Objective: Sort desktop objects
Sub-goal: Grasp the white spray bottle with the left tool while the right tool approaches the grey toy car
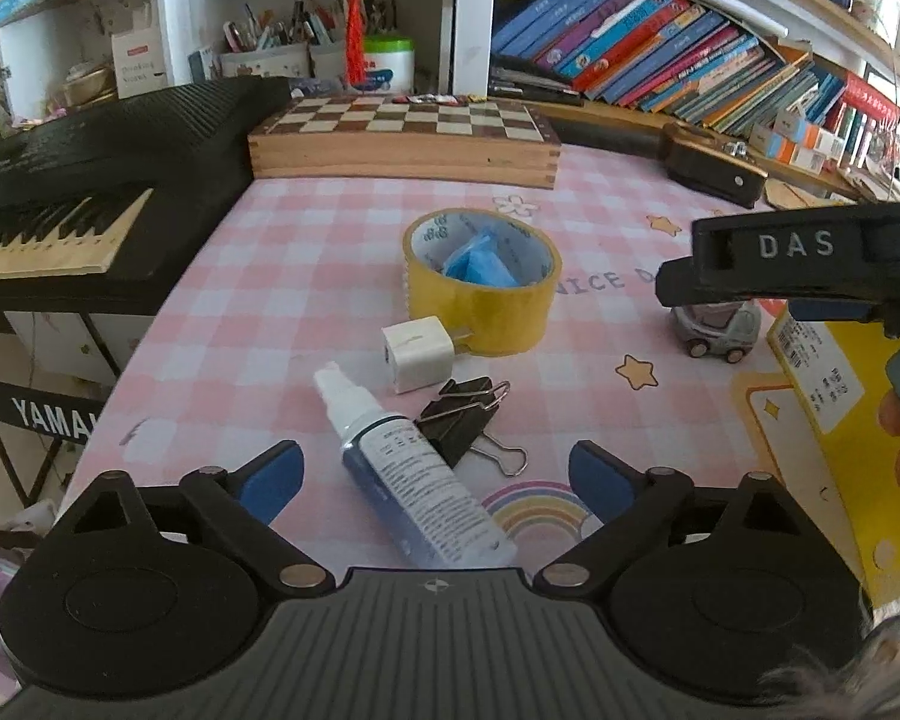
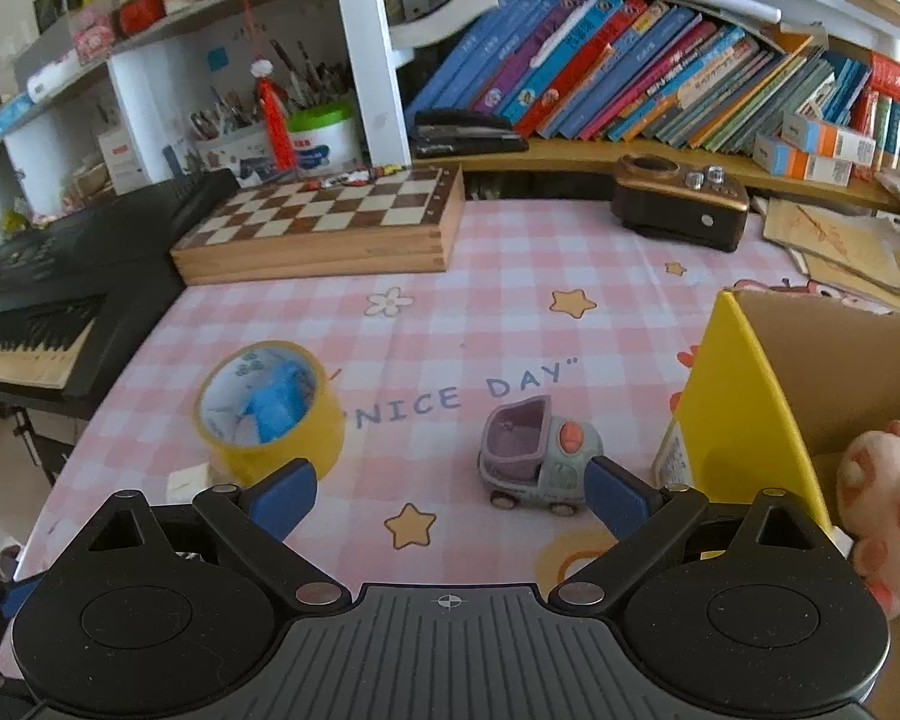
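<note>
My left gripper [image 1: 435, 474] stands open low over the pink checked desk mat [image 1: 306, 276]. A blue spray bottle [image 1: 417, 474] lies on its side between the blue pads, touching neither. Just past it lie a black binder clip [image 1: 465, 420], a white charger plug [image 1: 417, 354] and a yellow tape roll [image 1: 480, 285] with something blue inside. My right gripper [image 2: 453, 492] is open too, with nothing between its pads. A grey-purple toy car [image 2: 540, 456] sits just ahead of its right finger. The yellow cardboard box [image 2: 744, 408] at the right holds a pink plush toy [image 2: 885, 498].
A wooden chessboard case [image 1: 402, 138] lies at the back of the desk. A black keyboard [image 1: 90, 180] borders the left side. A brown radio [image 2: 681, 201] sits at the back right under shelves of books [image 2: 630, 72]. Loose papers [image 2: 840, 246] lie at the far right.
</note>
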Action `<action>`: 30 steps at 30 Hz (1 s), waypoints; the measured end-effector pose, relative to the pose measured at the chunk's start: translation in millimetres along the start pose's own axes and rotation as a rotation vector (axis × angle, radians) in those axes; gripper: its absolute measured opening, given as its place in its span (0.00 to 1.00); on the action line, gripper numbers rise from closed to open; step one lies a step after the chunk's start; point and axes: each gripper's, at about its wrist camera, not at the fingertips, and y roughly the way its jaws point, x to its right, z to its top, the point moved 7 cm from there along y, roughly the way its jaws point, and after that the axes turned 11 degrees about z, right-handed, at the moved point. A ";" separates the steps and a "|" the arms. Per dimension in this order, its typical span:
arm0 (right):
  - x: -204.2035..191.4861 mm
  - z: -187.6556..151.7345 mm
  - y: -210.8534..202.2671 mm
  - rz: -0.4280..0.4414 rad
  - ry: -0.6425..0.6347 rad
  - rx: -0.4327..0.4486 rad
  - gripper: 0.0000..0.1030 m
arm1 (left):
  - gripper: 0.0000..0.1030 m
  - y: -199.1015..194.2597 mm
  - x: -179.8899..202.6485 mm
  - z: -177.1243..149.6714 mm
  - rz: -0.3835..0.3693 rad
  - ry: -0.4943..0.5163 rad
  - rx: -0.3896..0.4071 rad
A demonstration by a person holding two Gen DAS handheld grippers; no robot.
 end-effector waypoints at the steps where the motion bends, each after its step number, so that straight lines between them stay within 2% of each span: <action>1: 0.8 0.2 3.4 -0.004 0.002 -0.004 0.95 | 0.88 3.3 2.0 0.0 0.000 0.004 -0.006; 6: 6.9 -0.3 20.3 -0.028 0.026 -0.029 0.95 | 0.78 15.9 5.7 -2.8 0.009 0.000 -0.041; 8: 9.1 -0.2 26.6 -0.039 0.033 -0.036 0.95 | 0.68 21.2 4.6 -4.4 0.017 -0.009 -0.061; 12: 9.4 1.0 35.4 -0.087 0.008 -0.028 0.95 | 0.57 23.6 0.3 -4.4 0.037 -0.021 -0.061; 14: 9.0 0.1 40.3 -0.117 -0.014 -0.031 0.95 | 0.49 23.0 -3.6 -4.1 0.044 -0.036 -0.064; 21: 10.0 -1.7 48.8 -0.193 -0.052 -0.003 0.95 | 0.41 15.7 -17.1 -9.3 0.035 -0.071 -0.095; 23: 10.7 -2.0 53.0 -0.207 -0.063 -0.003 0.95 | 0.36 12.6 -20.8 -12.7 0.035 -0.069 -0.100; 26: 13.7 -3.4 59.7 -0.210 -0.056 -0.021 0.94 | 0.30 9.8 -26.0 -16.7 0.033 -0.062 -0.098; 30: 18.7 -9.2 67.0 -0.194 -0.022 -0.054 0.92 | 0.30 8.6 -30.6 -17.7 0.024 -0.078 -0.107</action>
